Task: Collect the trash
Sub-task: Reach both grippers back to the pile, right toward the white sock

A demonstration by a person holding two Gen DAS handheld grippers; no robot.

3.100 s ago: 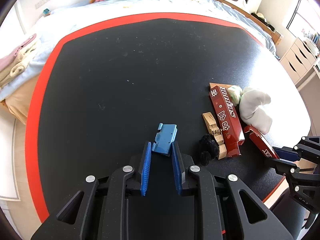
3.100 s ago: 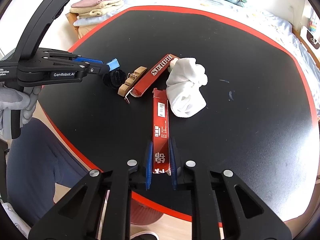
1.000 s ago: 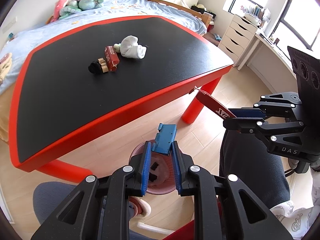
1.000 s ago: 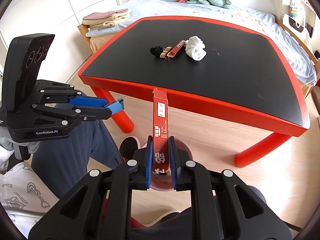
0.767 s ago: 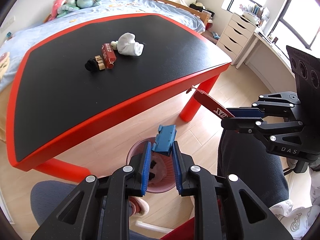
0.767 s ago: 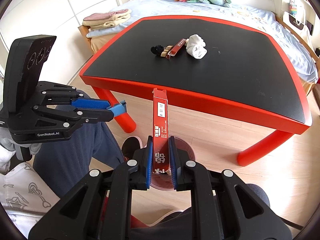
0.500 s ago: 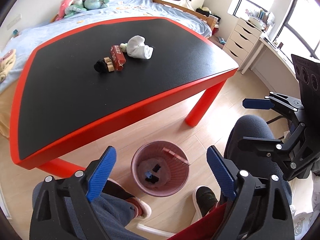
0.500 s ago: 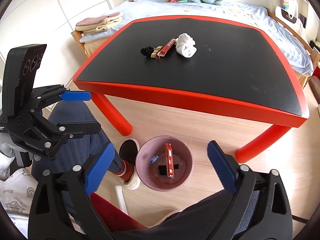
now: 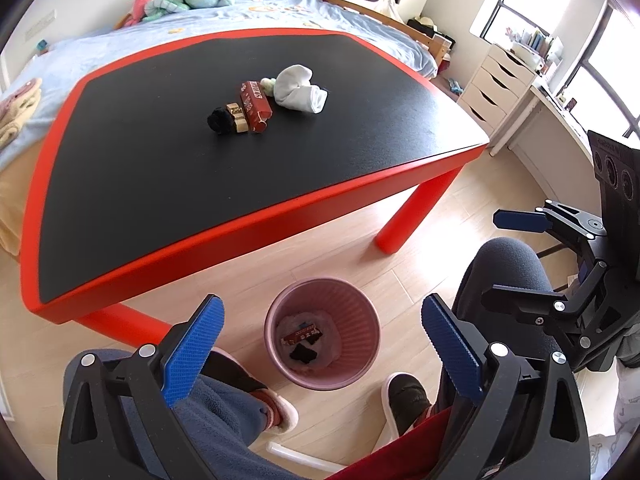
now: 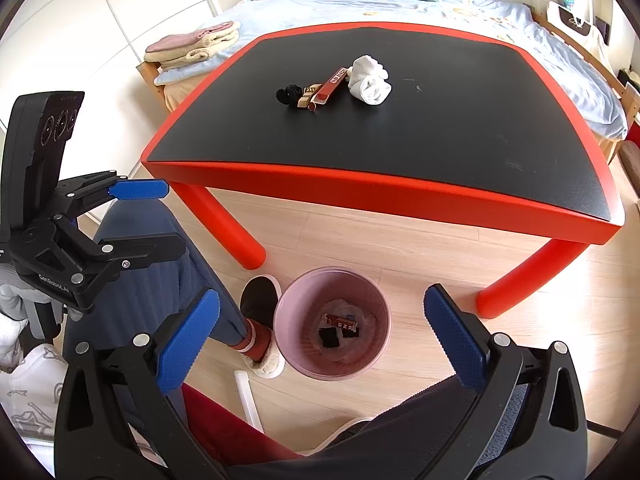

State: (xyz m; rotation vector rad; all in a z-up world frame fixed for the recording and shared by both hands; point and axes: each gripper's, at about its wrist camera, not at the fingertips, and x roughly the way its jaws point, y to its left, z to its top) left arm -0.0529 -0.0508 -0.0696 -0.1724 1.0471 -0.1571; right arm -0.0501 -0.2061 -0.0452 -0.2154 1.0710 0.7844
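Two grippers hang over the bin, both empty, so the drop step looks done and a return trip to the counter is the likely next move.

Left wrist view: the left gripper (image 9: 320, 340) has its blue fingers (image 9: 192, 344) spread wide, touching nothing. The pink bin (image 9: 322, 344) sits on the floor directly between them, just off the counter's (image 9: 240, 208) near edge. Inside it lie a red carton (image 9: 302, 334) and a dark scrap beside it. On the counter, well beyond the bin, a small cluster remains: a black wad (image 9: 220, 120), a tan piece (image 9: 237, 118) touching it, a red box (image 9: 255, 106) next to that, and a white sock (image 9: 300, 88) on the far side of the box. To the bin's right, the right gripper (image 9: 520, 256) shows with fingers apart and empty.

Right wrist view: the right gripper (image 10: 322, 340) is likewise wide open, its fingers (image 10: 456, 340) clear of everything, with the bin (image 10: 332, 324) below and between them. The carton (image 10: 340, 322) rests on the bin's bottom. Left of the bin, the left gripper (image 10: 132, 216) is open and holds nothing. The same cluster sits on the counter (image 10: 400, 184) past the bin: wad (image 10: 289, 94), box (image 10: 332, 82), sock (image 10: 370, 80).

Judging from this, the next move calls for reaching back up over the counter's edge, picking one piece from the tight cluster without dragging its neighbours, and closing on it squarely. Whether the sock counts as trash is unclear.
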